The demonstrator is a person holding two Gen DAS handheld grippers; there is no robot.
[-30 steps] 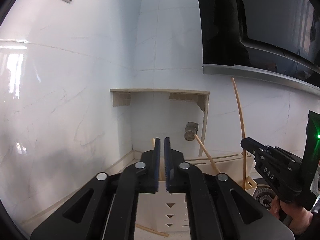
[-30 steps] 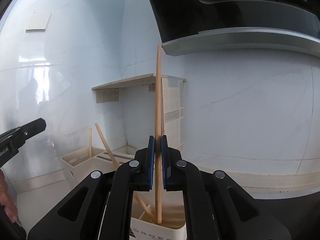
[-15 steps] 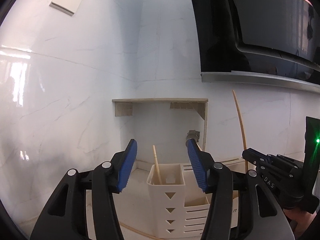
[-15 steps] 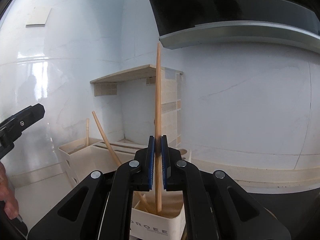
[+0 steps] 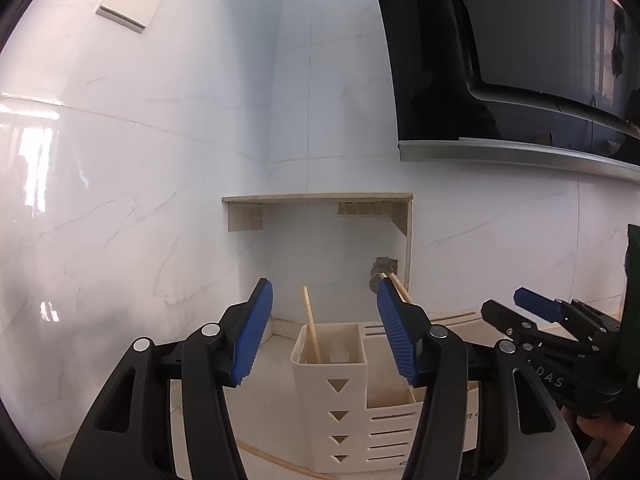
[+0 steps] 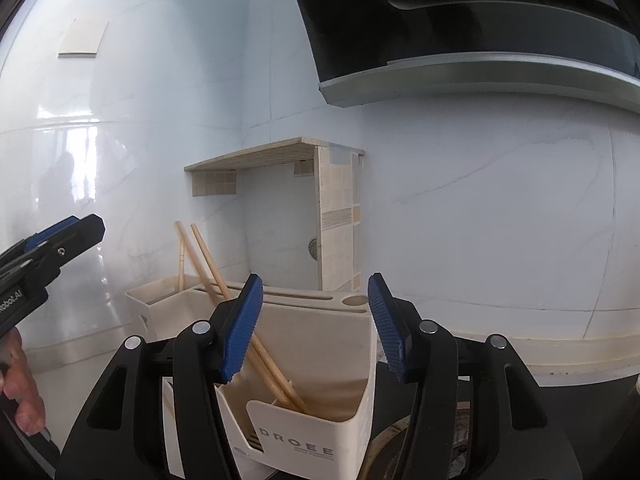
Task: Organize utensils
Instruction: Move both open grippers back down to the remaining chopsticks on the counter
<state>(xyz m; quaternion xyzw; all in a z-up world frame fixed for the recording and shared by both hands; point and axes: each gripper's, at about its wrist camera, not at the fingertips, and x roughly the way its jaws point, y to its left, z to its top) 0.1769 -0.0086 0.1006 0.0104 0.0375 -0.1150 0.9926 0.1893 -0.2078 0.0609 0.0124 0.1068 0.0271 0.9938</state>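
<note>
the left gripper (image 5: 326,330) is seen with its blue pads spread apart and nothing between them; it is aimed level at a cream utensil holder (image 5: 332,400) set on the counter in the corner of white marbled walls. a single wooden chopstick (image 5: 311,322) is stood, leaning slightly, in the holder's left compartment with triangle cut-outs. another wooden stick (image 5: 276,456) is left lying on the counter in front of the holder.

the jaws of the right gripper (image 6: 316,322) have just been opening, and its pads are now parted with nothing pressed between them. directly beneath it the holder's near compartment (image 6: 312,412), marked with lettering, is seen from above, and two chopsticks (image 6: 276,376) are rested in it, leaned to the left against its rim with their upper ends raised past the knife-slot block (image 6: 304,294). whether either stick touches the left pad cannot be told. a further chopstick (image 6: 182,258) is stood in the far compartment. a hand (image 6: 22,392) is seen at the left edge under the other gripper. a small tiled shelf (image 6: 256,156) is fixed in the wall corner behind.
</note>
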